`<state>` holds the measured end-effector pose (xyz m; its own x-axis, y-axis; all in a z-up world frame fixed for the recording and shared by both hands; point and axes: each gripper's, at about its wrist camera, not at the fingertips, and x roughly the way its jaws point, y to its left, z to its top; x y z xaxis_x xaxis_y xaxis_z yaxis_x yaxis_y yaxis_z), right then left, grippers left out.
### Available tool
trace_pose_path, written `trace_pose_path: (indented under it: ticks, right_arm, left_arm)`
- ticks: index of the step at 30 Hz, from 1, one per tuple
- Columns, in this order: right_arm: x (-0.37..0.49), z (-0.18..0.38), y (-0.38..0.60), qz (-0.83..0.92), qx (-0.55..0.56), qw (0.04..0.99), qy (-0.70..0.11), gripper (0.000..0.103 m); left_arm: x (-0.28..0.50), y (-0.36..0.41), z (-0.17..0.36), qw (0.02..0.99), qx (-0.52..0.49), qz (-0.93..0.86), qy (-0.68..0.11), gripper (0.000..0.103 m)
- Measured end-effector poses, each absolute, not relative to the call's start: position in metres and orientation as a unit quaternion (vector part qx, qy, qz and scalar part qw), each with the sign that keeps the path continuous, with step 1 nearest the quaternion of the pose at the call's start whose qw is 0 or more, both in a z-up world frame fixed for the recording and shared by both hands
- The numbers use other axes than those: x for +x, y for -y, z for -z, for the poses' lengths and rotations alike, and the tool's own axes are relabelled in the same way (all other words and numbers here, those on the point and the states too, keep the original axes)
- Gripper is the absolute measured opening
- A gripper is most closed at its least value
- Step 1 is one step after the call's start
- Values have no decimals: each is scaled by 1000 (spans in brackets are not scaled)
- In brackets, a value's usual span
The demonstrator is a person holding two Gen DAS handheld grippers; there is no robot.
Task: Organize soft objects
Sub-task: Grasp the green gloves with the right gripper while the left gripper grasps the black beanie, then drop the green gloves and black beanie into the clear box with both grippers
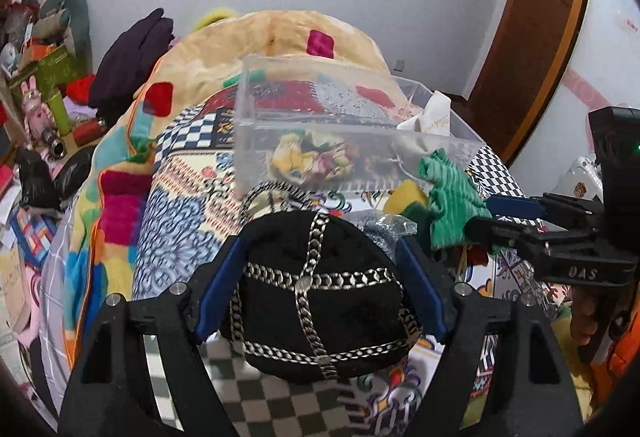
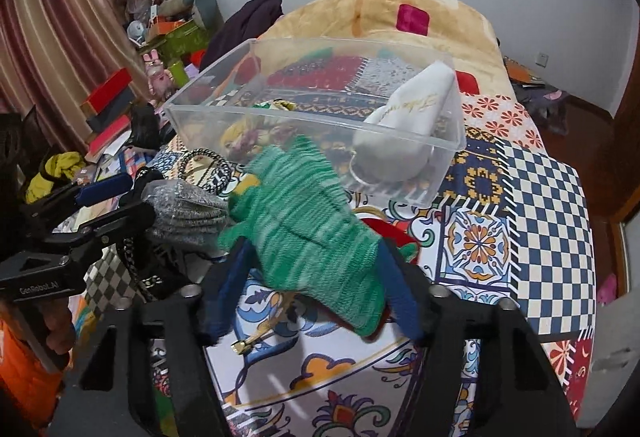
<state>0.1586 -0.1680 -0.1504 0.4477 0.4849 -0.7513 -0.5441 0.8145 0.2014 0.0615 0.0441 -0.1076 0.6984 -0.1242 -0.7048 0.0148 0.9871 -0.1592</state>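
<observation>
My left gripper is shut on a black velvet pouch with silver chain trim, held above the patterned bedspread. My right gripper is shut on a green knitted glove, lifted in front of the clear plastic bin; the glove also shows in the left wrist view. The clear bin holds a white cloth bag and a yellow floral cloth. The left gripper appears at the left of the right wrist view.
Grey knitted items in plastic wrap and a black-and-white cord lie beside the bin. An orange blanket lies behind it. Clutter of boxes and toys stands at the left by a curtain. A wooden door is at the right.
</observation>
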Motion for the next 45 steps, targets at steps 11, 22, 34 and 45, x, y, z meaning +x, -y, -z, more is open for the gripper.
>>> trace_pose_path:
  ticks: [11,22,34,45]
  right_arm:
    - [147,146,170,-305,-34,855,-418,15]
    - [133,127,170,-308,-36,867,-390,9]
    - [135,112,166,-287,-62,885,-361,22]
    - [160,158,148,-293,-79,852,-426,29]
  left_arm:
    - [30,-59,109,918,-68,51,-388,61]
    - [18,-71,125,908,-74,26,-411,20]
    - [22,-83,53,948,-67,2,-311,14]
    - [55,-73,23,963,-59,17,-262,14]
